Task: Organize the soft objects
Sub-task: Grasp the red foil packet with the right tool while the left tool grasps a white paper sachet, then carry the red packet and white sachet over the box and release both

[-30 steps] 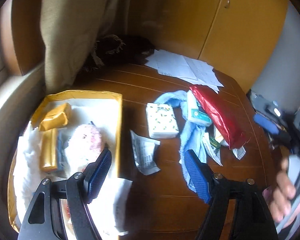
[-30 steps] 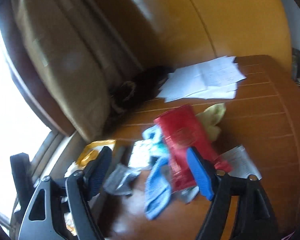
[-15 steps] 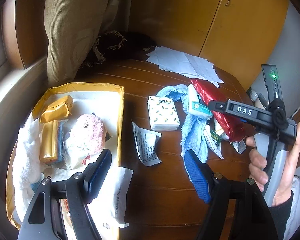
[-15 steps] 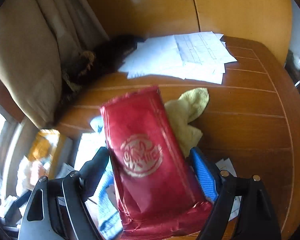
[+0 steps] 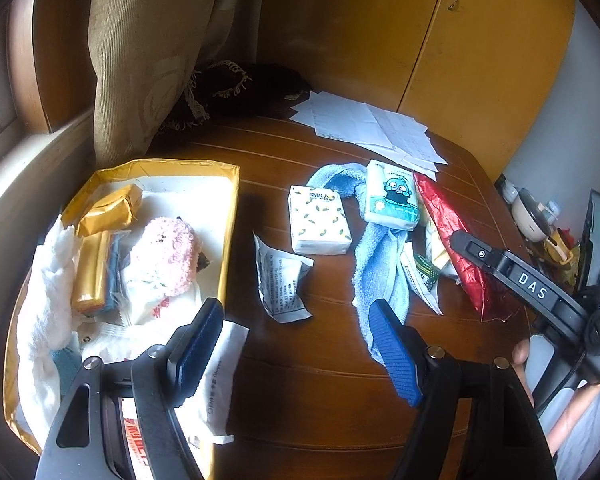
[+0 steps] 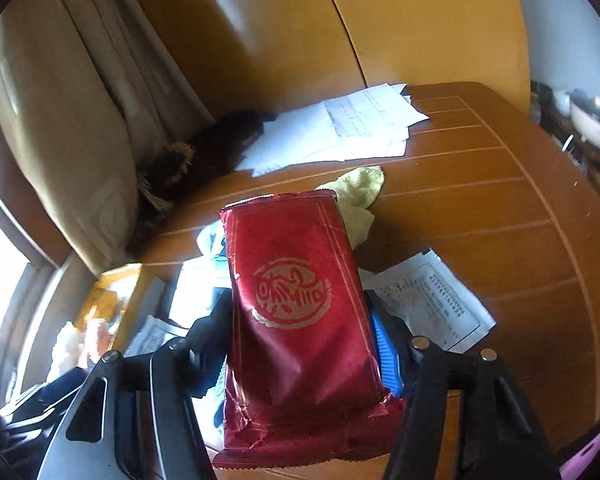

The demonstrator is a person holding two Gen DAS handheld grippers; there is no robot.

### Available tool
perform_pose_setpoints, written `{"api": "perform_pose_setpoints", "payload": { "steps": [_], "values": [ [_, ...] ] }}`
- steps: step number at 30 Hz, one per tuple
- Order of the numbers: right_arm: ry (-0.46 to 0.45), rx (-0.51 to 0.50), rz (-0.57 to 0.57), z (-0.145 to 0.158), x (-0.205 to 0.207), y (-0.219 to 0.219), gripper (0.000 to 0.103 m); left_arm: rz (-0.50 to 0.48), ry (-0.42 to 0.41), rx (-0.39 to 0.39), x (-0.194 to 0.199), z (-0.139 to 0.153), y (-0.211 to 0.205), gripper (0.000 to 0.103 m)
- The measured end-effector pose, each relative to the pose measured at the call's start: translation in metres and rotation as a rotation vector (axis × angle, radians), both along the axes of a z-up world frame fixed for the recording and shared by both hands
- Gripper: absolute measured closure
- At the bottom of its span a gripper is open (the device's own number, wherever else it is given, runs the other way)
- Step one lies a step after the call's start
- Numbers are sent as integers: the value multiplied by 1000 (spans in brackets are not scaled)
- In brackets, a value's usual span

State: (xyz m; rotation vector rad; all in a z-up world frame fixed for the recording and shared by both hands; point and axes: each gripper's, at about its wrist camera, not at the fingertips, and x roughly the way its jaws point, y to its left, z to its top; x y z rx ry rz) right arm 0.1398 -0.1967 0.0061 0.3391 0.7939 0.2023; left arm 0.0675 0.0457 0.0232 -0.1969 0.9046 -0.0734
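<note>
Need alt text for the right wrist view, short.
The right gripper has just been closing on a red foil pack, which sits between its jaws. Behind lie a yellow cloth and papers on the wooden table.

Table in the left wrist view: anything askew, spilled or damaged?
Yes. A torn, curled paper wrapper lies loose on the table beside the yellow box. The blue towel sprawls crumpled under a tissue pack. Nothing looks spilled.

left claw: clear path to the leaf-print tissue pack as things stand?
Probably yes. The left claw hangs open over bare table, and the tissue pack lies flat ahead of it with nothing on top; only a crumpled leaflet lies between, off to the side.
</note>
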Motion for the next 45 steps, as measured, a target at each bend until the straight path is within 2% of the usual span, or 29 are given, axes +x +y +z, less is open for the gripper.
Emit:
{"api": "perform_pose_setpoints", "payload": {
  "steps": [6, 12, 16, 18, 23, 26, 28, 30, 32, 34, 39, 45],
  "values": [
    [8, 140, -16, -6, -1, -18, 43, -1, 8, 69, 0, -3, -14, 25],
    [2, 177, -20, -4, -6, -20, 44, 0, 29, 153, 14, -6, -26, 25],
    [3, 210, -21, -4, -8, -23, 44, -62, 36, 263, 31, -12, -41, 25],
    [-10, 245, -38, -3, -11, -28, 44, -92, 66, 271, 41, -19, -42, 25],
    [-34, 263, -67, 0, -16, -35, 44, -93, 122, 297, 62, -32, -38, 30],
    [-20, 279, -49, -2, -15, -33, 44, -107, 155, 327, 72, -40, -39, 39],
    [-23, 277, -47, -1, -15, -32, 44, -119, 190, 347, 78, -47, -40, 41],
    [-29, 277, -47, 0, -16, -32, 44, -114, 231, 343, 83, -56, -38, 58],
    [-30, 277, -50, 0, -17, -33, 44, -116, 232, 335, 82, -57, -37, 67],
    [-27, 280, -50, 0, -17, -33, 44, -110, 235, 326, 80, -56, -38, 72],
    [-29, 282, -52, 1, -17, -34, 44, -105, 228, 277, 67, -50, -38, 75],
    [-45, 289, -51, 3, -20, -36, 44, -67, 152, 134, 40, -26, -29, 75]
  ]
}}
